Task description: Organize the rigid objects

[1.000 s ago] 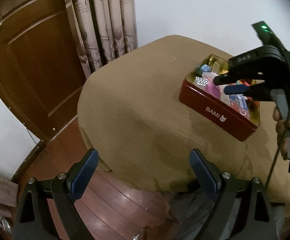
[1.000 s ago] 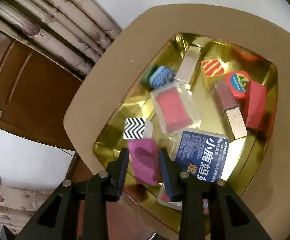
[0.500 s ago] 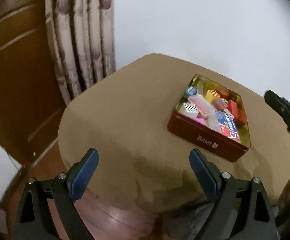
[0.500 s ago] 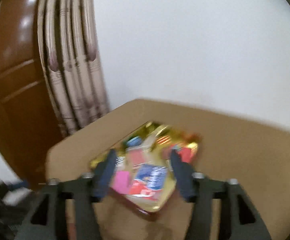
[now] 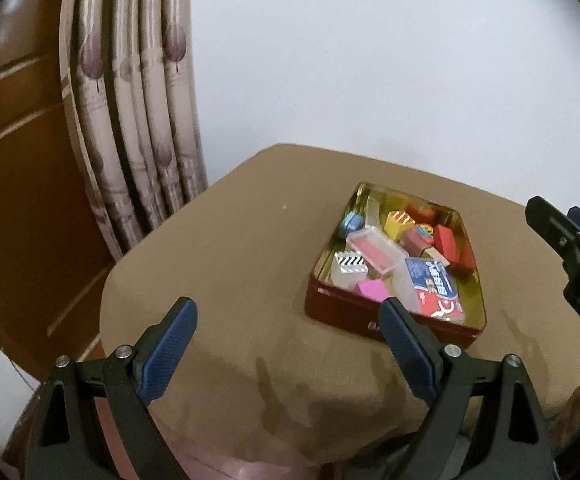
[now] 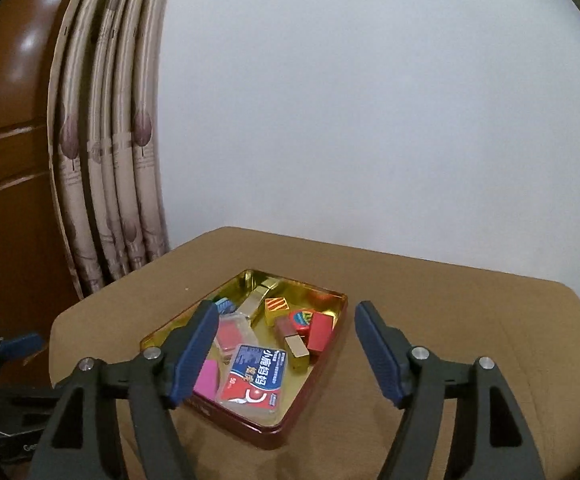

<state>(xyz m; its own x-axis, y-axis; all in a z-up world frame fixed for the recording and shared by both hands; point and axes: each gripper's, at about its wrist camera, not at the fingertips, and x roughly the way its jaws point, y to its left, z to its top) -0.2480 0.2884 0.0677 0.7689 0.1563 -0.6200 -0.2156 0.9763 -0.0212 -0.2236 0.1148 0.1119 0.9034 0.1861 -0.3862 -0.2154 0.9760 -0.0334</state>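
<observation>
You've let go of the pink block [image 6: 206,378] into the tin [image 6: 322,354], both right gripper [image 6: 286,350] and left gripper [image 5: 288,344] now spread wide, holding nothing.

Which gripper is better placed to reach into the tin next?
Right, probably. The right gripper is open and frames the tin head-on; the left gripper, also open, sits mostly beside it over bare cloth.

tin [image 5: 394,326]: metal, interior showing glossy gold, outside dark red | tablecloth [image 5: 226,280]: matt brown cloth, creasing at edge | door [image 6: 6,208]: glossy brown wood | clear box [image 6: 234,332]: transparent plastic (red inside) | finger pads [image 6: 194,350]: looking textured blue
</observation>
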